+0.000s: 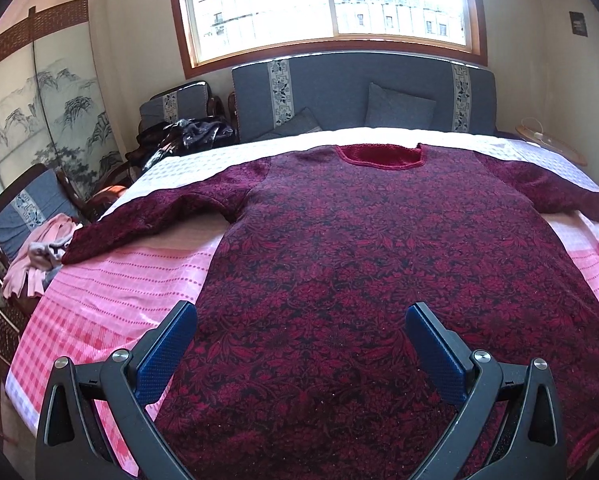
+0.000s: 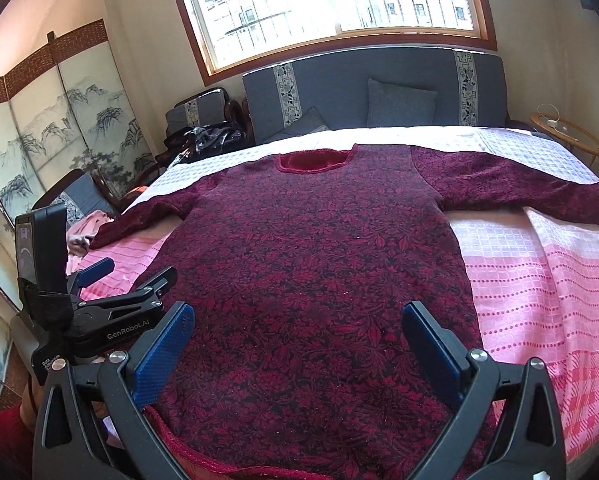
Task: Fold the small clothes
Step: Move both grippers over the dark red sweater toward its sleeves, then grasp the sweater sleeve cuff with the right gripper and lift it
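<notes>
A dark red floral long-sleeved top (image 1: 359, 264) lies flat on the pink and white bedspread (image 1: 131, 280), neckline (image 1: 379, 156) toward the headboard, both sleeves spread out sideways. It also shows in the right wrist view (image 2: 319, 264). My left gripper (image 1: 301, 320) is open and empty, hovering above the top's lower left part. My right gripper (image 2: 297, 320) is open and empty above the hem (image 2: 203, 456). The left gripper also shows in the right wrist view (image 2: 133, 272), open, at the top's left edge.
A blue padded headboard (image 1: 339, 88) with grey cushions (image 1: 399, 108) stands under a window. Chairs with dark clothes (image 1: 195, 132) and pink clothes (image 1: 39, 256) stand left of the bed. A painted folding screen (image 1: 39, 112) is at far left, a round side table (image 2: 567, 136) at right.
</notes>
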A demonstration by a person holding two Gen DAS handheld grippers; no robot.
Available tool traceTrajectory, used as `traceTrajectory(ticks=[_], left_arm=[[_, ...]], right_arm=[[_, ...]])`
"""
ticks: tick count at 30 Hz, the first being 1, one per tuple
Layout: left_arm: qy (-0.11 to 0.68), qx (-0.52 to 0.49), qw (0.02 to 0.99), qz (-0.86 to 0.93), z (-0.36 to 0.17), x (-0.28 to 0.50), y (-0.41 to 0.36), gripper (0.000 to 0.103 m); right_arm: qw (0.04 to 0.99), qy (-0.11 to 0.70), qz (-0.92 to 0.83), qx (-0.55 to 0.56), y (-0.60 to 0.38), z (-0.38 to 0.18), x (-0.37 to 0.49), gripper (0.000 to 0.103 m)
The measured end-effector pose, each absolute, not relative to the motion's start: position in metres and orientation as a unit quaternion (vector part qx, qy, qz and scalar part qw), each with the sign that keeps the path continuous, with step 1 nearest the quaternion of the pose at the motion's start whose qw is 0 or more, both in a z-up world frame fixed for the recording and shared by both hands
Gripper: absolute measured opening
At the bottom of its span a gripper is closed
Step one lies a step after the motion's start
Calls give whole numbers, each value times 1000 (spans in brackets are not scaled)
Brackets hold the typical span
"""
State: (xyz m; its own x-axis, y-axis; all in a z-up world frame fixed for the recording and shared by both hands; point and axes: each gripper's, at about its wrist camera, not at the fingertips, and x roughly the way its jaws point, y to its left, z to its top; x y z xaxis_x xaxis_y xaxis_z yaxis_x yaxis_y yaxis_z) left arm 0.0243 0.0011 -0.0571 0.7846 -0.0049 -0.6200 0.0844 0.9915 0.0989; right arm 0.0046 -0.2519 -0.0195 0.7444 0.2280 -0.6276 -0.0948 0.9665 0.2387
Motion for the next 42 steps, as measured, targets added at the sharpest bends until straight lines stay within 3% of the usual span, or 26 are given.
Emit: traceTrajectory(ticks=[19,23,30,36,42], left_arm=[[353,59,933,-33,-70,80,-19,103],[364,45,929,-39,-81,95,-8,103],[398,-6,915,-66,-93,113,5,103],[417,-51,905,-75,-101,123,16,103],[427,-61,900,-71,-108,127,15,103]], right_arm=[[924,351,74,130,-300,-32,41,103],[919,342,53,189,-370,-29,56,102],[866,317,-60,382,-571,-52,86,80],[807,308,-188,468,-706,-88,91,78],[793,295,-214,488,-749,-106,102,78]])
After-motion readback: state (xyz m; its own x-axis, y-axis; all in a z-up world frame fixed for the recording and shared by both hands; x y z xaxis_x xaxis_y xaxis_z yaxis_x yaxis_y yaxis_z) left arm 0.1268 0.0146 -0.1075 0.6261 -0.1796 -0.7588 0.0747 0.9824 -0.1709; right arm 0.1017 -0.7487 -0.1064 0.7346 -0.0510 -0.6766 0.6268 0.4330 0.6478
